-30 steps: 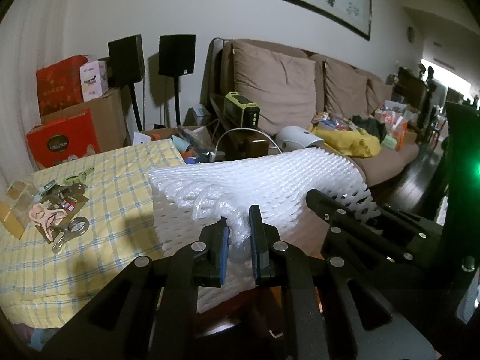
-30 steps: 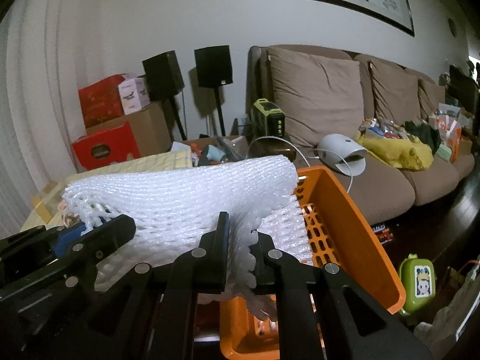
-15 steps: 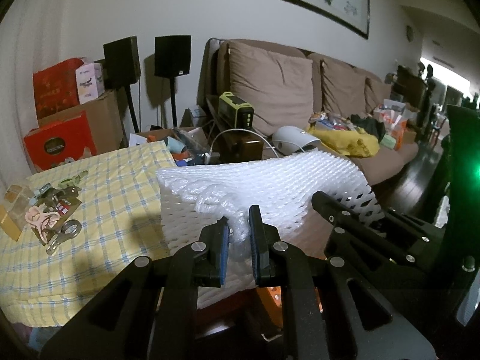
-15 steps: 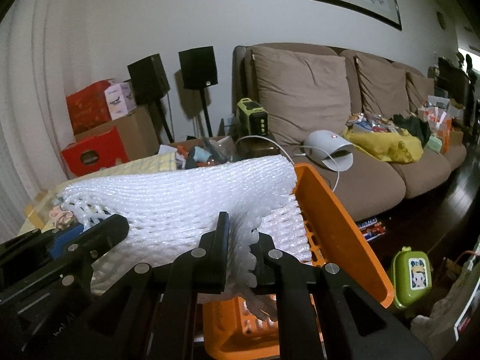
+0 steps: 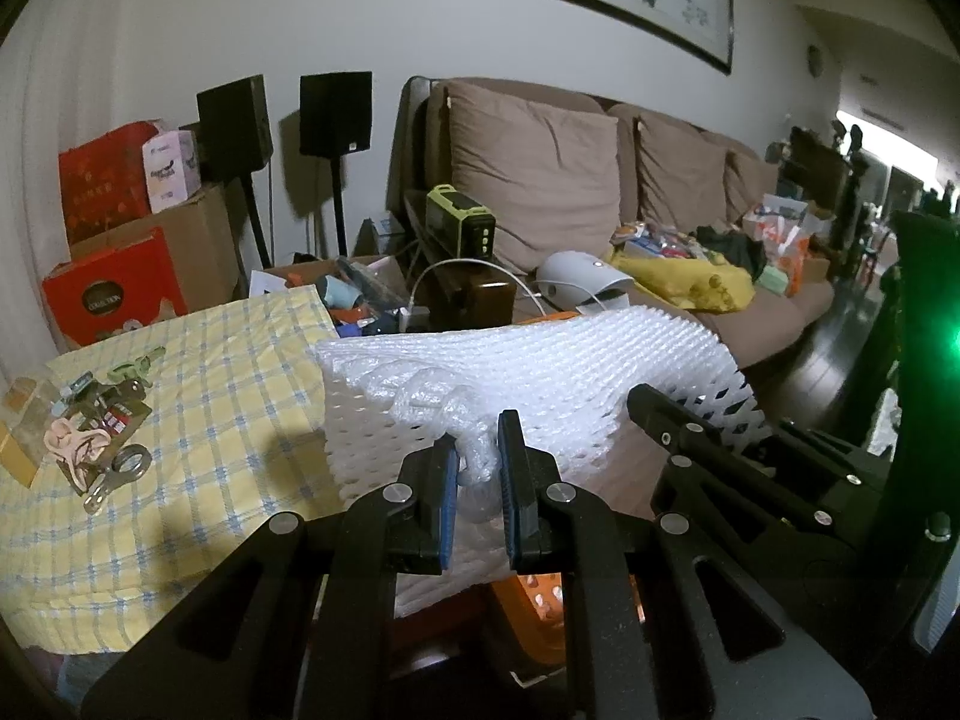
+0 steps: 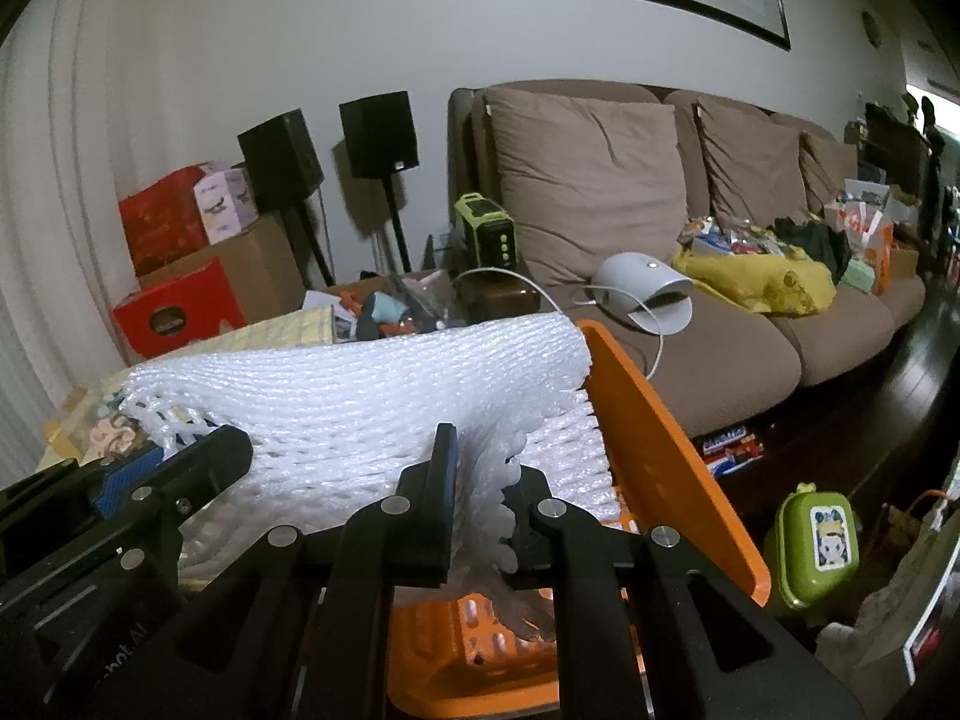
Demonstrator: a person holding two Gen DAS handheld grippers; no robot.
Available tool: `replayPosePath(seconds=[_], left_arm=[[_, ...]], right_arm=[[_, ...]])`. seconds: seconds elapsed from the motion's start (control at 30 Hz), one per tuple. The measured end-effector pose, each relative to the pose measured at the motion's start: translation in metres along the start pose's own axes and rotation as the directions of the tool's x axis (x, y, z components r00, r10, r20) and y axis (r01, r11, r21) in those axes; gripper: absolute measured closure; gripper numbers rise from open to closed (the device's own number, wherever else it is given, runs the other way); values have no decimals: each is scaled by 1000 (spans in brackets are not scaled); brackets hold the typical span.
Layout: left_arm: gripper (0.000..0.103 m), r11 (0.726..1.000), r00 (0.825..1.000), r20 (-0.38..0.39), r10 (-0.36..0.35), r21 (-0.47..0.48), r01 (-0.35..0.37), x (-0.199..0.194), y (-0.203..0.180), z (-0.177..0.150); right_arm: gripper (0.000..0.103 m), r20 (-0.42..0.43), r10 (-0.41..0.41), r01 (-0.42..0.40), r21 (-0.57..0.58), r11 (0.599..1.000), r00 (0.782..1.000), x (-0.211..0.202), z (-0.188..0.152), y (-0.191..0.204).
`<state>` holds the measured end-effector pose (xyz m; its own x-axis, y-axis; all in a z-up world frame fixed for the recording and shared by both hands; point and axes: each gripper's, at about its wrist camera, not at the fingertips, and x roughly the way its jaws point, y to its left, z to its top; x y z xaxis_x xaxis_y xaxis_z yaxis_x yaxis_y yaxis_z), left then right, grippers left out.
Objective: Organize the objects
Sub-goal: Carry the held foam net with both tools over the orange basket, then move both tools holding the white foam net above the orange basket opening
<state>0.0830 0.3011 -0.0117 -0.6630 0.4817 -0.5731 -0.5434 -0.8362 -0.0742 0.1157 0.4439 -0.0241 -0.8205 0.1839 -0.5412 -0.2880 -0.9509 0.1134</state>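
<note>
Left gripper (image 5: 478, 459): matte black plastic, two flat fingers (image 5: 443, 498) lined with blue pads; forked black linkage arms behind them, round silver screws at each pivot; surface dusty. Right gripper (image 6: 480, 480): same black build, silver pivot screws, thin blade-like fingers (image 6: 441, 480) (pad colour hard to tell here); in the left view a green light (image 5: 951, 345) glows on its dark housing; faint white lettering (image 6: 123, 657) shows on the left gripper's body, unreadable.

White foam netting (image 5: 540, 372), orange basket (image 6: 654, 450), yellow-and-blue checked tablecloth (image 5: 210, 408), brown sofa (image 6: 720, 324).
</note>
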Motion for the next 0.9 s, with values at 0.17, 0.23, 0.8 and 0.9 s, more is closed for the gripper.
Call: replayPosePath(seconds=[0.17,0.23,0.8,0.9], left_arm=[[92,999,999,29,40,24,-40,-6,-7,2],[92,999,999,33,42,29,-43,-8,-10,4],[92,997,998,41,48,61,-50,-2,-34,8],[92,998,998,41,38,57,-41,-1,-37,9]], right_arm=[[94,16,-5,5,-11,1000,1000,-4,1,0],[93,21,9,-9,7,1000,1000,-5,2,-3],[93,33,-50,48,38,998,998,-10,4,-26],[93,31,-58,56,50,997,998,-11,5,-31]])
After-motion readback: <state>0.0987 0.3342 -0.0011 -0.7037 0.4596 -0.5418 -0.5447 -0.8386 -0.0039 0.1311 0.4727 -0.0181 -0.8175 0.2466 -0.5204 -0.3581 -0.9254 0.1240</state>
